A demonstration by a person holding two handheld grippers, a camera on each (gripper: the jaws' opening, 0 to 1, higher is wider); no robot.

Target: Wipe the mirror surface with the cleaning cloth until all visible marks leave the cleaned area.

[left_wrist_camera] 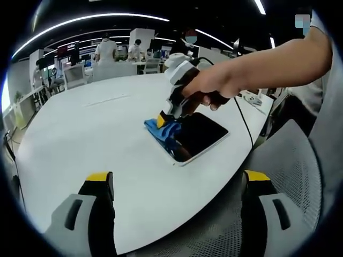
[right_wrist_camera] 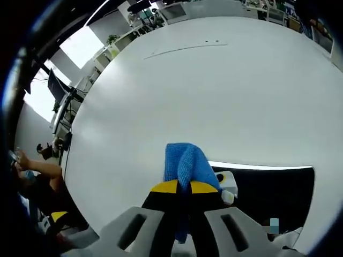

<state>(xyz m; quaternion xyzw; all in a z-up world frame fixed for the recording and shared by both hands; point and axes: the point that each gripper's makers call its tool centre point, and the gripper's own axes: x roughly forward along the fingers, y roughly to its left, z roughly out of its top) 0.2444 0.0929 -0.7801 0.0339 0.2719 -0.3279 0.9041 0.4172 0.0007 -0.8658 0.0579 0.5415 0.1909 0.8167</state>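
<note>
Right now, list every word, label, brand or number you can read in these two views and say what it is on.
No text can be read.
The screen at the back of the room glows, but it is too small and blurred to read.
The mirror, the cloth, the table and the right gripper show no lettering.

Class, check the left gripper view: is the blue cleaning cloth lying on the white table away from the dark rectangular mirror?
No: the blue cleaning cloth rests on one end of the dark rectangular mirror, pressed there by the right gripper.
</note>
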